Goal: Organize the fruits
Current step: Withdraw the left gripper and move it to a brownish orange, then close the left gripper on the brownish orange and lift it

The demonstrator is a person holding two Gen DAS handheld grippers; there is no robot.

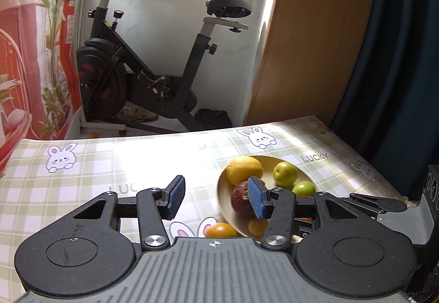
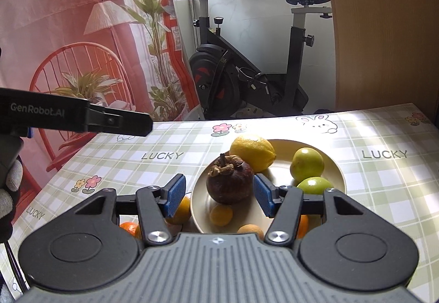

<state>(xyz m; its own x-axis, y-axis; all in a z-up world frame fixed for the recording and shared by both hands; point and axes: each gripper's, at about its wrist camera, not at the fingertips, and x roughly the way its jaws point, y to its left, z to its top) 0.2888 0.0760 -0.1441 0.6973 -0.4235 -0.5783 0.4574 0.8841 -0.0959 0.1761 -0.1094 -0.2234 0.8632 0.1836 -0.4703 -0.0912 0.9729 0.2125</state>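
- One table [image 2: 384, 193] with a green checked cloth printed with rabbits and "LUCKY"; behind it stands one exercise bike [image 2: 247, 56], with one printed red curtain [image 2: 68, 28] to its left.
- One pale round plate [image 2: 336, 170] sits on the cloth, its near rim cut off by the right gripper's body in the right wrist view; in the left wrist view the plate [image 1: 303, 172] is blurred along its left edge.
- On the plate: one yellow lemon [image 2: 252, 150] at the back, one dark mangosteen [image 2: 230, 182] in front of it, two green fruits [image 2: 307, 164] on the right side, and one small orange fruit [image 2: 221, 215] at the front. A second small brownish one [image 2: 250, 229] at the near rim is half hidden.
- Off the plate, orange fruits [image 2: 179, 209] lie on the cloth to its left and near its right side, mostly hidden behind the gripper's fingers, so their count cannot be told.
- The right gripper [image 2: 218, 194] has its jaws partly apart and holds nothing; the mangosteen shows in the gap, beyond the blue pads and clear of them.
- The left gripper [image 1: 216, 198] is likewise partly apart and empty, hanging over the cloth just left of the plate; its right pad overlaps the mangosteen [image 1: 241, 200] in its view.
- From the right wrist, only one finger of the left gripper and a gloved hand [image 2: 11, 193] show at the left edge.
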